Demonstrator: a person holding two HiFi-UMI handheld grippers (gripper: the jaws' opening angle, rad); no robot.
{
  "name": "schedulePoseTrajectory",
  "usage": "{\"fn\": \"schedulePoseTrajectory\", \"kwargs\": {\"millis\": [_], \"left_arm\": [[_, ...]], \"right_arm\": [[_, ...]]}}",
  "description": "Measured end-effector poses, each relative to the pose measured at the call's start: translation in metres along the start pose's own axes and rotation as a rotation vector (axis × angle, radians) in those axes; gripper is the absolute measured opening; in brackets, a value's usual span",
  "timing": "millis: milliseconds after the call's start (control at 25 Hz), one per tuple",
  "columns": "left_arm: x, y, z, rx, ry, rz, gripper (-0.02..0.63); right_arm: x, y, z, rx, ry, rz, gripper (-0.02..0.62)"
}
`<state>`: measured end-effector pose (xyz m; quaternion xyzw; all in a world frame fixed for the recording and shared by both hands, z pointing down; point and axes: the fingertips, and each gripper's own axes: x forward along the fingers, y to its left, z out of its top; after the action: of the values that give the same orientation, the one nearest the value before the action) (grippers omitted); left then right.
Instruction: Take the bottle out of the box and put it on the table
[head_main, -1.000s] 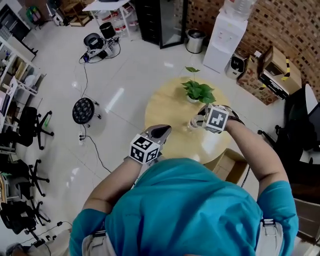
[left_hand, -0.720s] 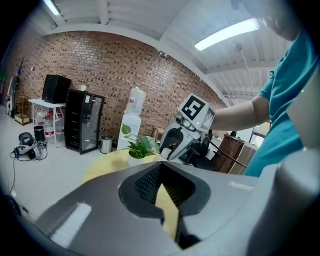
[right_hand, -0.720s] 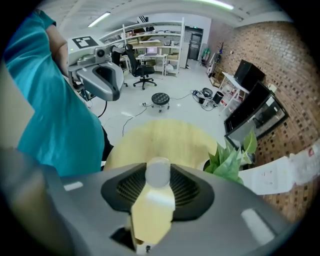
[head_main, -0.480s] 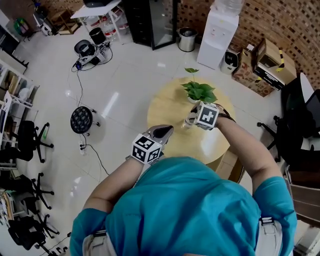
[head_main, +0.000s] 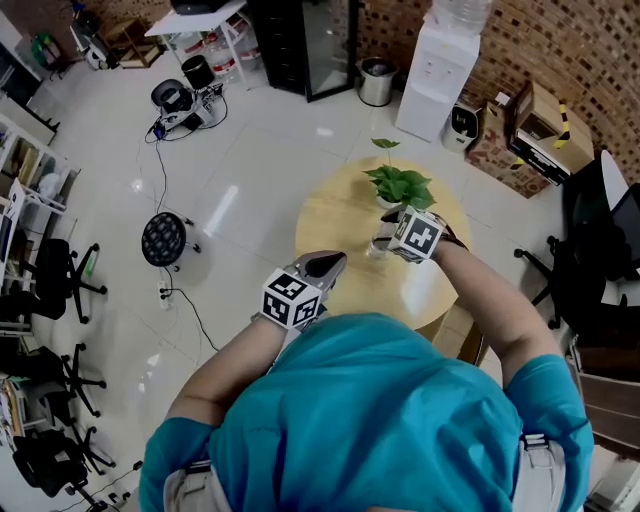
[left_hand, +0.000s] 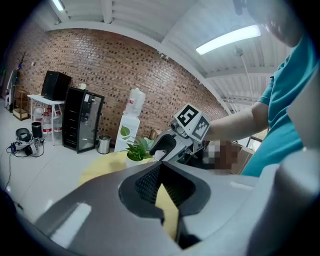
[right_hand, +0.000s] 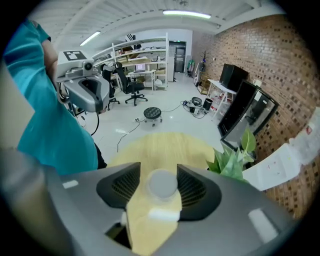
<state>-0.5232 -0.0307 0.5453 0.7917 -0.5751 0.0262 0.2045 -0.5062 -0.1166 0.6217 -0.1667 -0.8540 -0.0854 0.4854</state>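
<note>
Bottle (right_hand: 162, 184) — between opening jaws of right gripper (right_hand: 159, 176).

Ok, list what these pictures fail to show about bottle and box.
- bottle: whether its base sits on the table. In the head view the right gripper, fingers opening around it, covers it, and the right gripper view looks down on its cap.
- Its label: blurred there.
- box: its inside. The person's right arm hides most of it in the head view.

From the head view, the bottle (head_main: 375, 249) is too small to make out; the box (head_main: 458, 335) is mostly hidden behind the person's arm (head_main: 495, 305).
</note>
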Motion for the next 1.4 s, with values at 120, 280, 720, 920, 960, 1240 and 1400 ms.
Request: {"fn": "schedulePoseTrajectory", "kwargs": {"millis": [120,280,720,920,960,1240,1400], "left_arm": [[-0.008,0.002,0.003,-0.003,-0.004,0.001,0.000],[-0.019,0.004,0.012,0.001,-0.021,-0.017,0.000],[-0.098,-0.008,0.034,0.047,-0.075,-0.176,0.000],[-0.145,0.007,0.044,0.050,-0.090,-0.282,0.000],[-0.144,0.007,0.048,0.047,-0.087,-0.295,0.000],[-0.139,-0.062,0.050,0.076,-0.092,-0.340,0.000],[-0.146,-0.124,0.054,0.111,-0.113,-0.307,0.000]], "right_arm": [[-0.016,-0.013,0.014,-0.013,-0.050,-0.090,0.239],[-0.048,-0.001,0.035,0.071,-0.187,-0.097,0.242],[-0.168,0.075,0.051,0.332,-0.693,-0.435,0.080],[-0.157,0.128,0.083,0.401,-0.690,-0.501,0.002],[-0.155,0.137,0.089,0.385,-0.673,-0.492,0.002],[-0.179,0.196,0.061,0.409,-0.758,-0.443,0.002],[-0.216,0.238,0.023,0.378,-0.803,-0.444,0.002]]}}
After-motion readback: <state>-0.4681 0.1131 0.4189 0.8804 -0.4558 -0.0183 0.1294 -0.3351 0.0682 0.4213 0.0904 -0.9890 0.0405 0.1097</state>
